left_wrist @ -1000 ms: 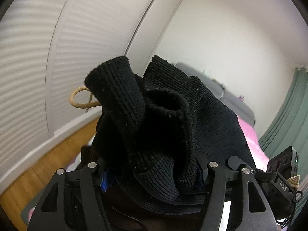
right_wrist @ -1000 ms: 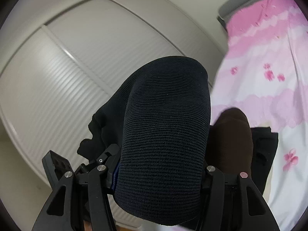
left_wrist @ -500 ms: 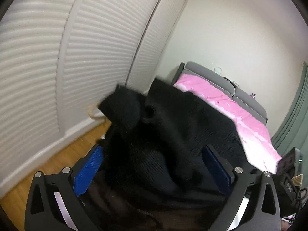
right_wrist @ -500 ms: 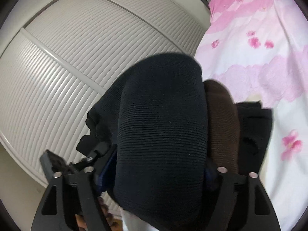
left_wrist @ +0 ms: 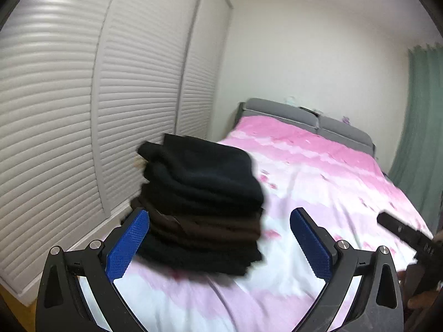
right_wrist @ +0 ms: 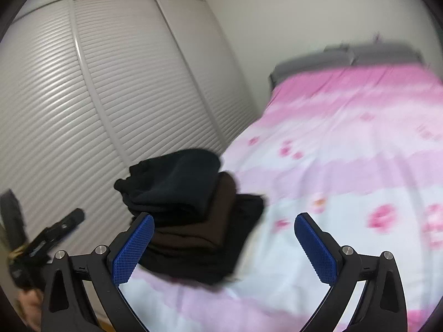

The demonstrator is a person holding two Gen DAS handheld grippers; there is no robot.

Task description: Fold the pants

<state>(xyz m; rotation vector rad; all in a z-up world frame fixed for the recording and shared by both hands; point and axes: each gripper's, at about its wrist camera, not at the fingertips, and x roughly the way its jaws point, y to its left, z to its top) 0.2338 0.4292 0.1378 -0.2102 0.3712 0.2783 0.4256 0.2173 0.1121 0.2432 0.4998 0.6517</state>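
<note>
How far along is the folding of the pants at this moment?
Done: the folded black pants lie on top of a stack of folded garments on the pink bed. In hand: nothing; the left gripper and the right gripper are both open, with no cloth between their fingers. Left: no unfolded pants show in either view, so this pair looks finished.

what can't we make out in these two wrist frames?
- Stack of folded pants: motion blur in both views; garment count unclear.
- Stack's far side: hidden by the stack itself.
- Tan item behind the stack, left view: mostly hidden, unidentifiable.
- Right claw in the left view: cut off by the edge.
- Headboard, right view: blurred.
</note>
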